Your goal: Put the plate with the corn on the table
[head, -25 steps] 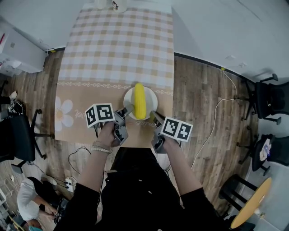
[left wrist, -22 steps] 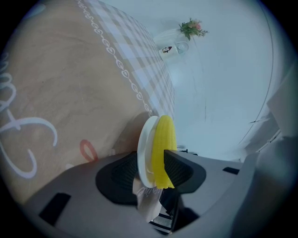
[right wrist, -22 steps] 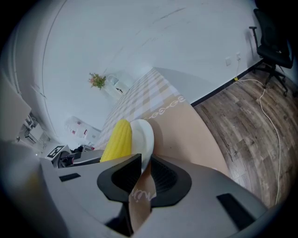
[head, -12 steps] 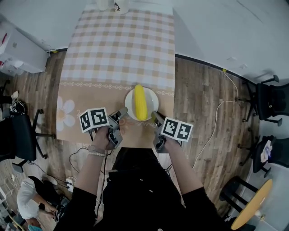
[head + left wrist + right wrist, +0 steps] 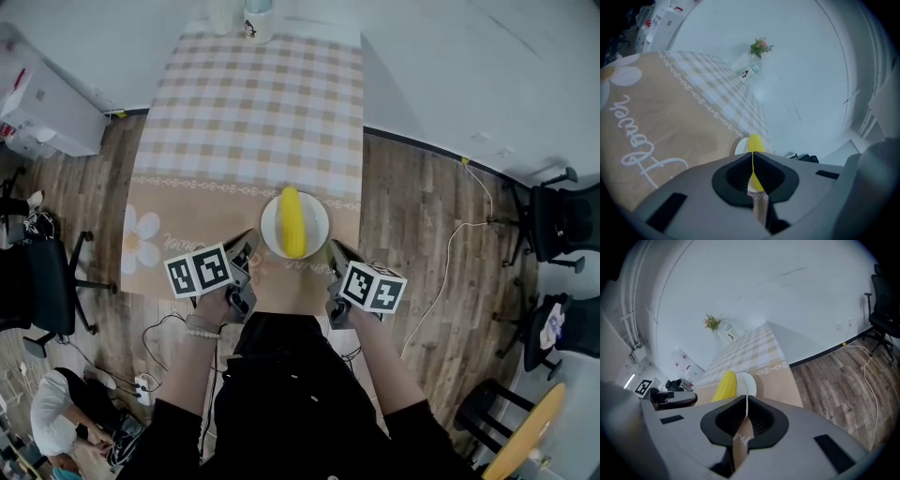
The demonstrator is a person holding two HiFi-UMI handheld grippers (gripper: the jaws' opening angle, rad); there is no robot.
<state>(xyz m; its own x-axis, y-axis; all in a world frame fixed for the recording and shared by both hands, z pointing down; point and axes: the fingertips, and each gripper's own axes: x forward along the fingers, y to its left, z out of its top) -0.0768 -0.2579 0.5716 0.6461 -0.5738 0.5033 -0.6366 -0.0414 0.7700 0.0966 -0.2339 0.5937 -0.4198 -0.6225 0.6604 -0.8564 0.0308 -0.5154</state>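
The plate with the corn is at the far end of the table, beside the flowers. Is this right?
No. The plate with the corn is at the near end of the table, far from the flowers. The head view shows it.

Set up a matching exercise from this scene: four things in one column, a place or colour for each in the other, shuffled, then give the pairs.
Things:
1. corn
2. plate
3. daisy print
4. flowers

Places and colours:
a. at the far end of the table
b. yellow
c. near the table's left edge, on the tan band
d. directly under the corn

Pairs: 1-b, 2-d, 3-c, 4-a.
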